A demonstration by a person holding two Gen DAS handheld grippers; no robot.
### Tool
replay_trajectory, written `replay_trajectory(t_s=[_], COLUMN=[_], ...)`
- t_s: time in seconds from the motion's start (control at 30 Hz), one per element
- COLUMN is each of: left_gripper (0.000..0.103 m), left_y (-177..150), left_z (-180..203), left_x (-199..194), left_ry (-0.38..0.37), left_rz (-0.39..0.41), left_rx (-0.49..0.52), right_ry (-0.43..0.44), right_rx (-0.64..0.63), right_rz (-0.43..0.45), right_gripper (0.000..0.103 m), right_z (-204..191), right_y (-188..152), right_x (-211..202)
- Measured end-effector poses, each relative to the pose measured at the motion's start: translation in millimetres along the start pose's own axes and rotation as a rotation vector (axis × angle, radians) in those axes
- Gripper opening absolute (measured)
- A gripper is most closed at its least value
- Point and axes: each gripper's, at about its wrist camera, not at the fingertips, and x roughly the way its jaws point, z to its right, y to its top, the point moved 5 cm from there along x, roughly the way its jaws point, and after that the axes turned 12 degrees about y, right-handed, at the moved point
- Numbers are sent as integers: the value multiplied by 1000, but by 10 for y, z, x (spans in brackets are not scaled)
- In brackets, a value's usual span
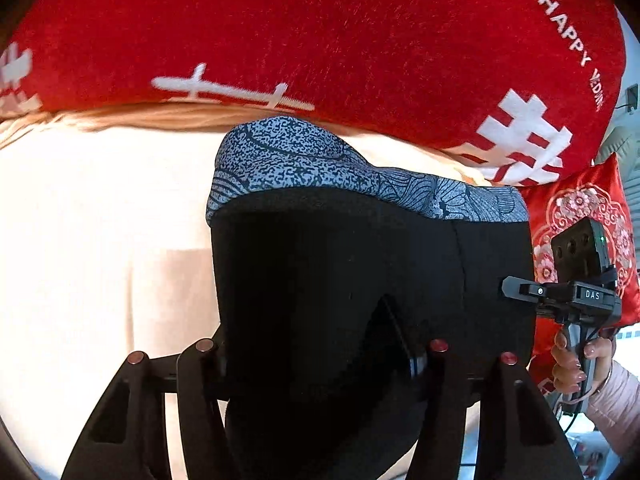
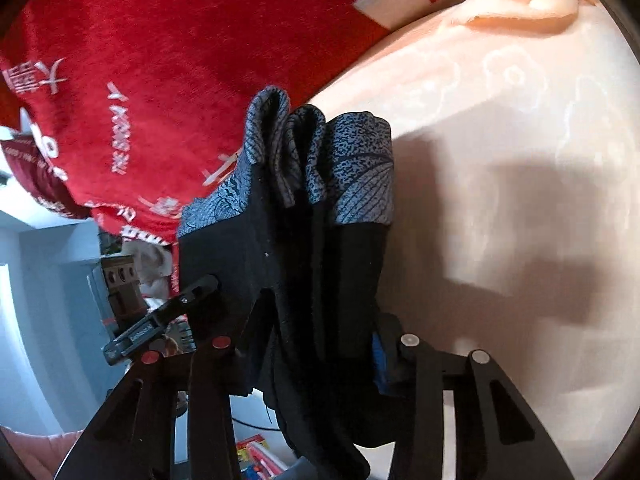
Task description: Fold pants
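Black pants (image 1: 340, 272) with a grey-blue patterned band (image 1: 304, 160) along the top hang above a pale sheet. My left gripper (image 1: 320, 352) is shut on the pants, and the dark cloth fills the gap between its fingers and hides the tips. At the cloth's right edge my right gripper (image 1: 512, 286) pinches the pants, held by a person's hand (image 1: 576, 360). In the right wrist view the pants (image 2: 320, 280) bunch in folds between the fingers of my right gripper (image 2: 316, 344), which is shut on them. The left gripper (image 2: 208, 282) grips the cloth's left edge.
A red blanket (image 1: 320, 40) with white characters lies behind the pants. Below them is a peach sheet (image 1: 100, 220), and a red embroidered cushion (image 1: 580, 208) stands at the right. The bed's edge, a pale floor and colourful packets (image 2: 256, 456) show at the lower left.
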Motion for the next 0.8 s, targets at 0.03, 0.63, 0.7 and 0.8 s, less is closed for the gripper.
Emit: replay_trajectory(t_s=[0.03,0.63,0.7,0.8], left_gripper=[60,69,81,93], left_y=[-56,-924,-976,-992], left_z=[-14,-531,-638,-691], left_x=[-27,133,229,242], left_ry=[2,63,79,103], left_rz=[-1,-64,-56,-44], left_rx=[-3,-1,-22,-29], right_ry=[9,-57,-119,-162], right_rx=[-1,19,32,25], right_rz=[-4,-6,-12,14], right_gripper=[45,45,47,55], right_z=[-22,24,162,218], right_y=[-58,-1006,-1031,-1039], right_x=[-16,309,408,446])
